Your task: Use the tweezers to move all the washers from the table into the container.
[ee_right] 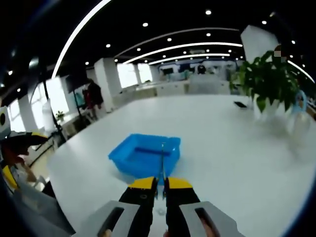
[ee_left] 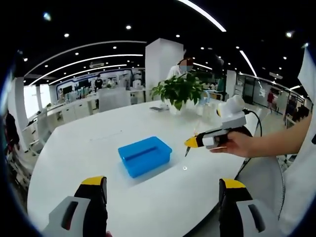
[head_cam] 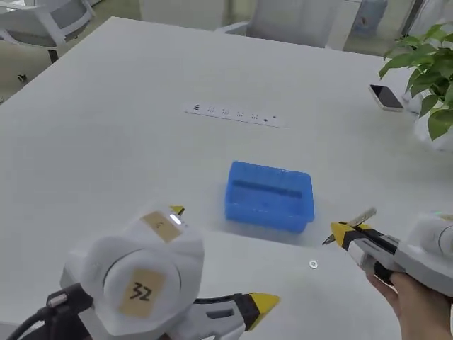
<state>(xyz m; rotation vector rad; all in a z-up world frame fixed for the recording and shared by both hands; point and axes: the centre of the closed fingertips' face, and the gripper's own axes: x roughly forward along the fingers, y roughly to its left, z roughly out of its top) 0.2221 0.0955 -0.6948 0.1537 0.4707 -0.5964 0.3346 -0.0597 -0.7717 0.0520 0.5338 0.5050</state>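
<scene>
A blue rectangular container (head_cam: 269, 197) stands open in the middle of the white table (head_cam: 106, 127). One small washer (head_cam: 313, 264) lies on the table in front of the container's right corner, and it also appears as the washer (ee_left: 184, 168) in the left gripper view. My right gripper (head_cam: 345, 231) is shut on thin metal tweezers (ee_right: 162, 159), whose tips hang just right of the container and above the washer. Those tips point at the container (ee_right: 145, 154). My left gripper (head_cam: 220, 257) is near the front edge, with its jaws wide apart and nothing between them.
A power strip (head_cam: 236, 113) lies flat behind the container. A phone (head_cam: 386, 97) and a potted plant (head_cam: 428, 64) sit at the far right. An office chair (head_cam: 42, 21) stands beyond the table's far left edge. A person stands behind the plant (ee_left: 178, 91).
</scene>
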